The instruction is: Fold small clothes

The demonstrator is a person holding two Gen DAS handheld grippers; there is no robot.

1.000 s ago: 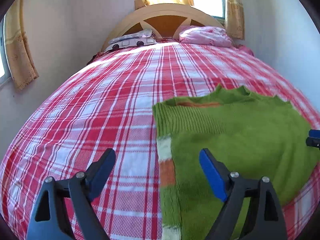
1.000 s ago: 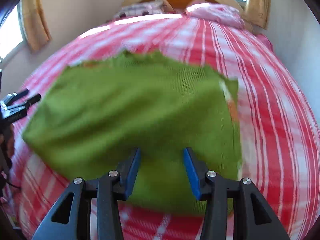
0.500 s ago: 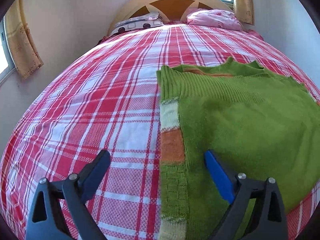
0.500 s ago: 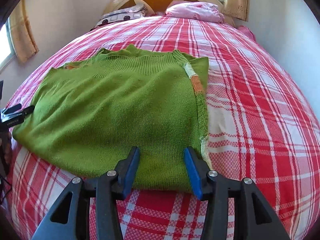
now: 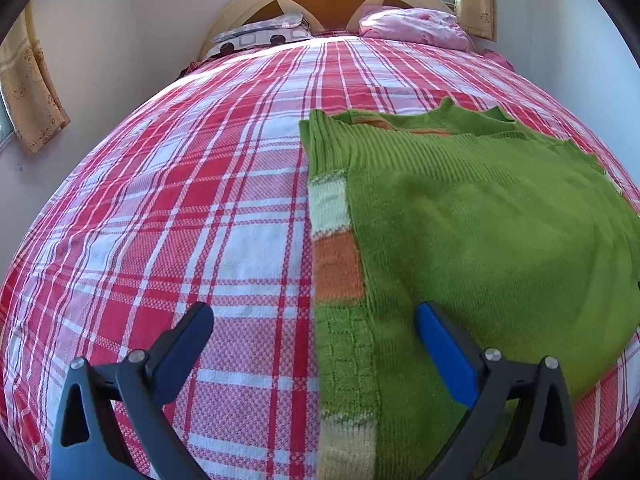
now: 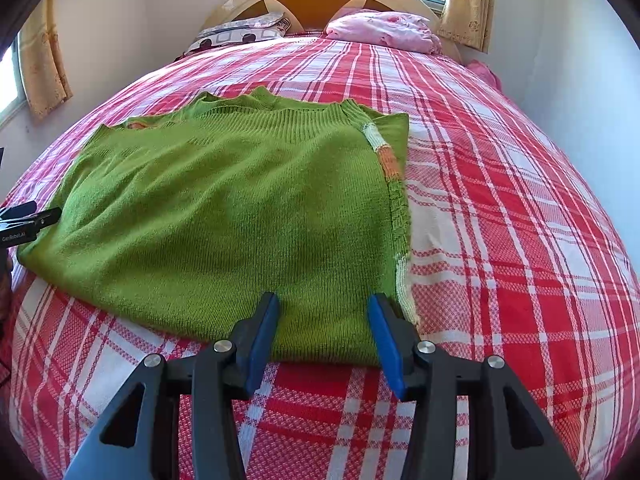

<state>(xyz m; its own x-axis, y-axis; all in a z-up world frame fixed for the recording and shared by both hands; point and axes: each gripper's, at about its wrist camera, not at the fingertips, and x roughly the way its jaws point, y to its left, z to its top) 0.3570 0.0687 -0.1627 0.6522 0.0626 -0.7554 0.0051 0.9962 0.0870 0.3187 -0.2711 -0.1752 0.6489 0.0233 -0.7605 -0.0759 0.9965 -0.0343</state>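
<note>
Left tool (image 5: 314,330) is opening over the sweater (image 5: 480,232) edge, gripping nothing; my right tool (image 6: 323,312), jaws apart, straddles its hem, lower centre, on the bed (image 6: 500,240).

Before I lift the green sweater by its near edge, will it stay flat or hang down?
The sweater is soft knit lying in folded layers, so it will probably droop and the layers may slide apart. It looks light. The checked bedsheet is woven and probably grips it a little.
</note>
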